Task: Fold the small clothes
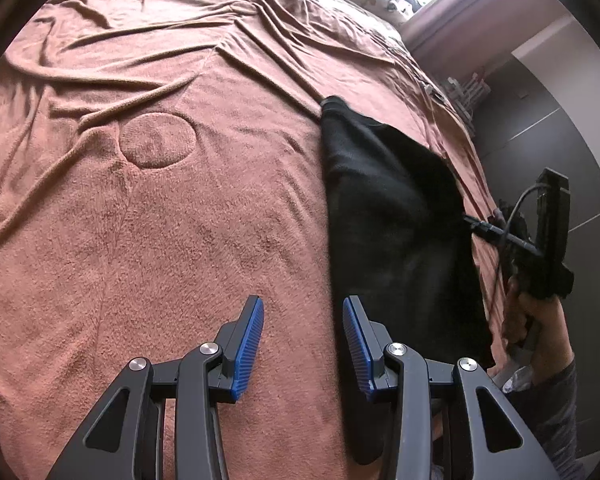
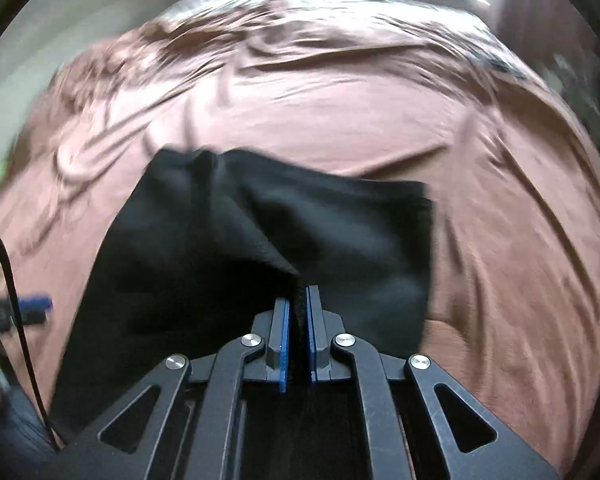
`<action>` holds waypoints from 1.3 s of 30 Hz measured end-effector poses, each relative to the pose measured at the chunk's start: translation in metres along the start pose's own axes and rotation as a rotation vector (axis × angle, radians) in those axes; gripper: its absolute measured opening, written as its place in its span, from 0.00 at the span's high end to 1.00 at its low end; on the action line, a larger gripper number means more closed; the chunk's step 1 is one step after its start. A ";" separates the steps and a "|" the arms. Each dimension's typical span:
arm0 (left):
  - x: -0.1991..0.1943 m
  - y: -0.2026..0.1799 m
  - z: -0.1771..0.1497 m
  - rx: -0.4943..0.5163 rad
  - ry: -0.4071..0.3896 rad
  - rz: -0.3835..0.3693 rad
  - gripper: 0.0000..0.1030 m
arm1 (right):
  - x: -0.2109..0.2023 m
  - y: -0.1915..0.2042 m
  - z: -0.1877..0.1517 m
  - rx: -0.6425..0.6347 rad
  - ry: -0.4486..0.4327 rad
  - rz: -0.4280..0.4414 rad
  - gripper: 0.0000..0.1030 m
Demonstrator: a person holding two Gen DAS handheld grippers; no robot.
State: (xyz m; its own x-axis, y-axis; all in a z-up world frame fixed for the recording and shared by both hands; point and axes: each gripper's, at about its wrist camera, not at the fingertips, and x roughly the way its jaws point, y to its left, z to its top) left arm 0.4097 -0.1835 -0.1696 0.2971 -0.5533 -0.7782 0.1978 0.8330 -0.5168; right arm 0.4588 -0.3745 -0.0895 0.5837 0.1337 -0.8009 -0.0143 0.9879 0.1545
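One black garment (image 2: 220,248) pinched by right gripper (image 2: 298,300); left gripper (image 1: 303,320) wide, empty.

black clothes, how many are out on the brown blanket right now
1. A single black garment lies on the brown blanket, pinched at one edge by the right gripper. The left gripper hovers open beside it. Others may lie out of view.

Right claw (image 2: 298,300) pinches black garment (image 2: 228,248) above brown blanket (image 2: 380,128).
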 end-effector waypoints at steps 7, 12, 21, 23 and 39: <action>0.001 -0.001 0.002 0.001 0.002 0.004 0.59 | -0.018 -0.022 -0.010 0.121 -0.043 0.008 0.81; 0.001 -0.004 0.004 0.012 0.005 -0.002 0.59 | -0.030 -0.017 -0.026 0.096 -0.056 0.057 0.76; 0.011 -0.021 0.000 0.072 0.060 -0.007 0.59 | -0.045 -0.017 -0.055 0.011 0.025 0.165 0.76; 0.016 -0.026 -0.003 0.085 0.086 -0.010 0.59 | -0.046 -0.018 -0.059 -0.005 0.046 0.165 0.76; 0.031 -0.054 -0.040 0.202 0.253 0.034 0.59 | -0.091 -0.030 -0.110 0.026 0.078 0.009 0.76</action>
State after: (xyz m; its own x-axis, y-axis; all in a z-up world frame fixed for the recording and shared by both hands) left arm 0.3708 -0.2463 -0.1802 0.0696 -0.4867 -0.8708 0.3805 0.8199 -0.4278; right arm 0.3164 -0.4080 -0.0848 0.5190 0.1492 -0.8416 0.0025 0.9844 0.1761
